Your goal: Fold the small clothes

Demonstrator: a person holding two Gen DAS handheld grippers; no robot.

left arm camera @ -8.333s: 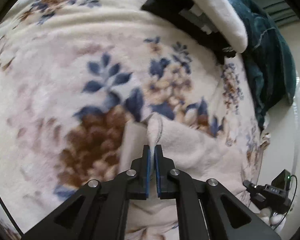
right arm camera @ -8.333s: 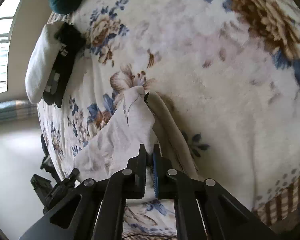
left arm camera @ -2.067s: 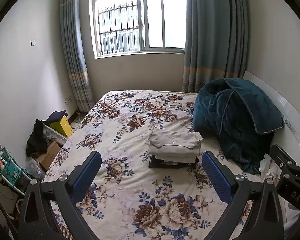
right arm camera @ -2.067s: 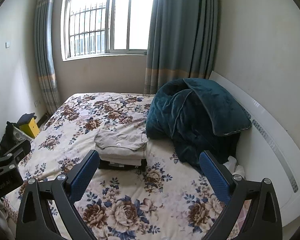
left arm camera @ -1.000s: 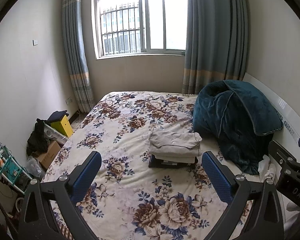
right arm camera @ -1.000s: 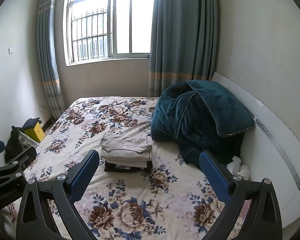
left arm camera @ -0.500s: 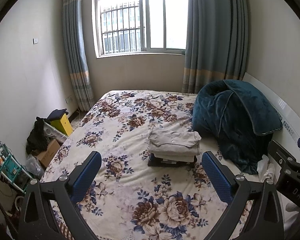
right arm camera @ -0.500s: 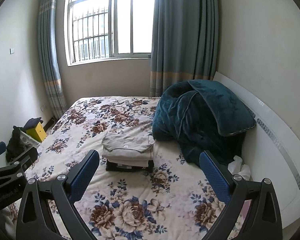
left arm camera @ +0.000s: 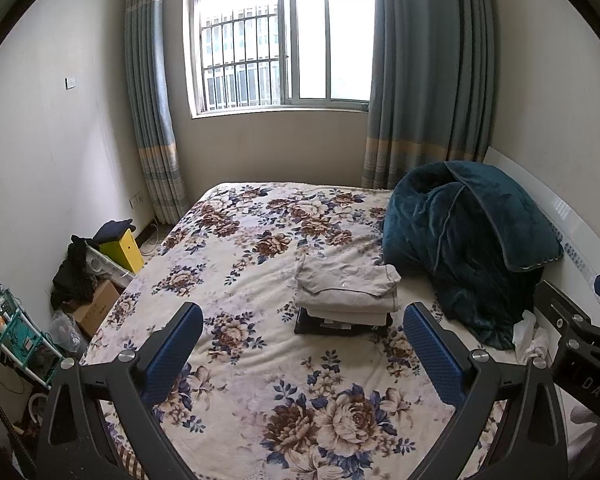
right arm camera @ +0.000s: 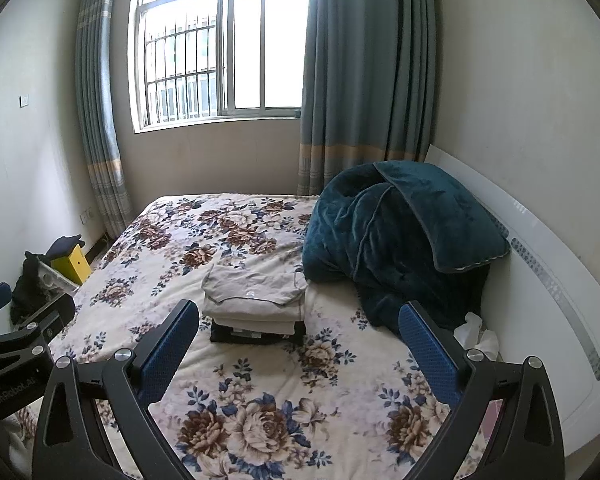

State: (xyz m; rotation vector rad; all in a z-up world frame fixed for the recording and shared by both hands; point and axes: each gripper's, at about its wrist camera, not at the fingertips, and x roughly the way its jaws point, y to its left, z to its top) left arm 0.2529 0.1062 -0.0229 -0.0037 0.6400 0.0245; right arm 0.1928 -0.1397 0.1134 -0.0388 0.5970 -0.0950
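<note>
A stack of folded clothes [left arm camera: 346, 294] lies on the flowered bedspread [left arm camera: 260, 360] near the middle of the bed, beige pieces on top of a dark one. It also shows in the right wrist view [right arm camera: 256, 300]. My left gripper [left arm camera: 302, 344] is wide open and empty, held well back from the stack above the bed's near end. My right gripper [right arm camera: 299, 340] is also wide open and empty, at a similar distance. Each gripper's body shows at the edge of the other's view.
A rumpled teal quilt [left arm camera: 464, 240] lies against the white headboard [right arm camera: 540, 272] on the right. White tissue [right arm camera: 474, 332] lies beside it. Boxes, dark clothes and a yellow box [left arm camera: 126, 246] sit on the floor at left. A barred window [left arm camera: 280, 40] with curtains is at the back.
Since 8.3 s ago both grippers let go of the beige garment and drew far back from the bed. Over the last second the views barely shift.
</note>
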